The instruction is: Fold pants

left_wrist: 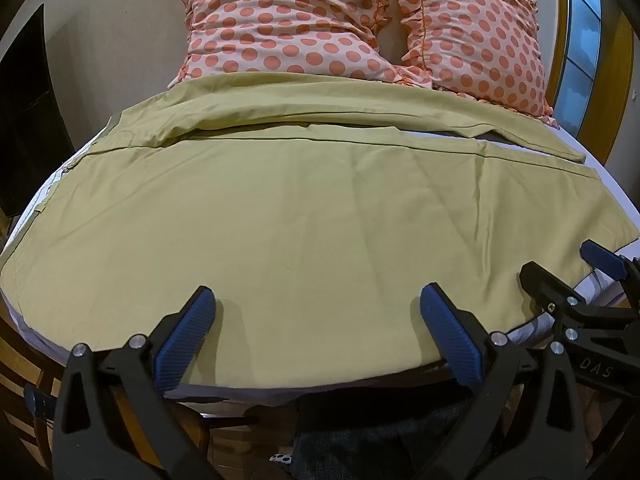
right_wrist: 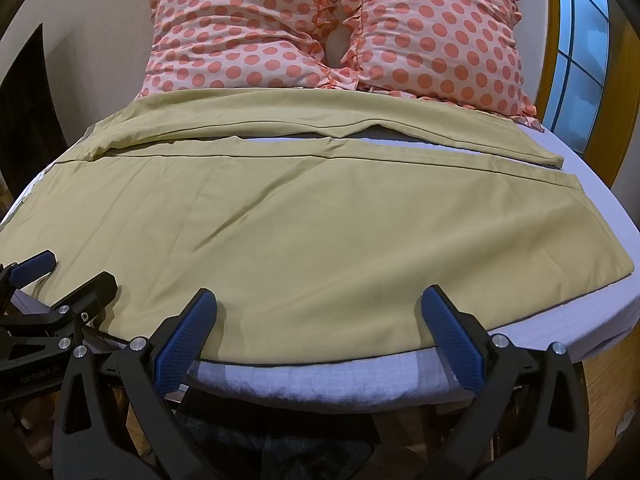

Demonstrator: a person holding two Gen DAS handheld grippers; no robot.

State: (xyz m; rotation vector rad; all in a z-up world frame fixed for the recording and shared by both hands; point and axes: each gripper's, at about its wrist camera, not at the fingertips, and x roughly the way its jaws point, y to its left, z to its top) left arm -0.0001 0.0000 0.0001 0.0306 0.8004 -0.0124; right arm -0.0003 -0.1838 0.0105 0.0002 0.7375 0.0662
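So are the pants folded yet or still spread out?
Spread out: the yellow-green pants lie flat across the bed, both legs side by side, unfolded.

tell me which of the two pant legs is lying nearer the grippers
The wide, flat leg that both open grippers face, at the bed's near edge. The other leg lies rumpled beyond it, against the polka-dot pillows.

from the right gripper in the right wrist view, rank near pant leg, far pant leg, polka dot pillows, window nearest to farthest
1. Near pant leg: spread flat just ahead of the right gripper, whose fingers are open.
2. Far pant leg: beyond it, across a narrow gap.
3. Polka dot pillows: at the head of the bed.
4. Window: behind, far right.
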